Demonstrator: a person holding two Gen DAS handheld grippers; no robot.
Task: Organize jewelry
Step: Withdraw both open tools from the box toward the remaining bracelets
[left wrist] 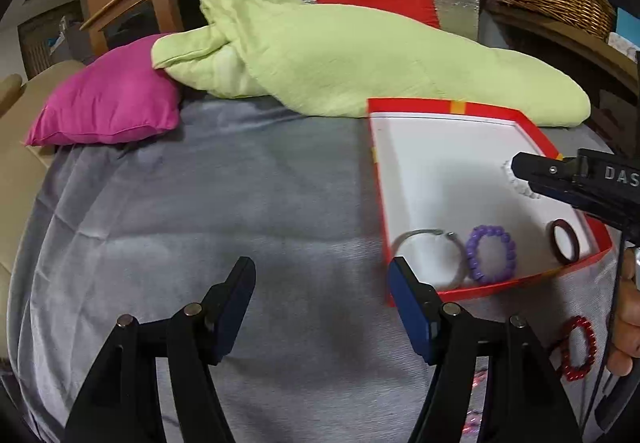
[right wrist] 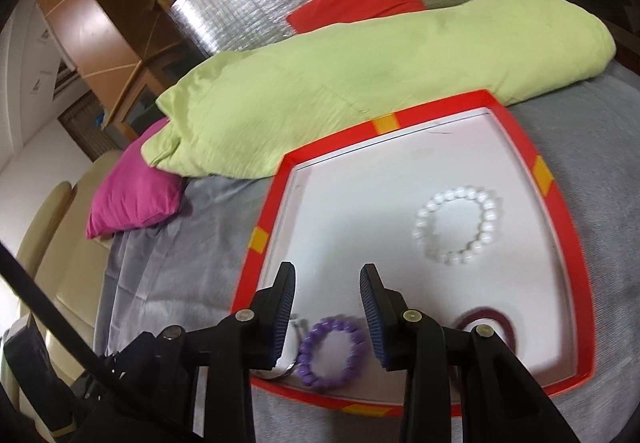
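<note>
We have four pieces already lying in the red-rimmed tray [right wrist: 560, 227] on the grey bed cover [left wrist: 200, 223]: the white bead bracelet [right wrist: 456, 227] toward the tray's far right side, and along its near edge the silver bangle [left wrist: 428, 255], the purple bead bracelet [right wrist: 332, 353] and the dark red ring [left wrist: 563, 241]. The red bead bracelet [left wrist: 576, 347] lies outside the tray, on the bed cover just past the tray's near right corner, so we judge it is one piece left to bring in.

Our left hand-held gripper [left wrist: 320, 299] hangs spread and empty over bare bed cover beside the tray's near left corner. Our right hand-held gripper [right wrist: 328, 311] stands partly spread above the purple bead bracelet with nothing between its pads.

The risks we see are mostly about the crowded near edge. The bangle and purple bracelet lie almost touching, so a drop placed there could pile pieces up. The tray looks light and sits on soft bedding; a nudge against its rim could tip or slide it and scatter the beads. The red bracelet sits low on yielding cloth, so closing on it may pinch fabric too.
</note>
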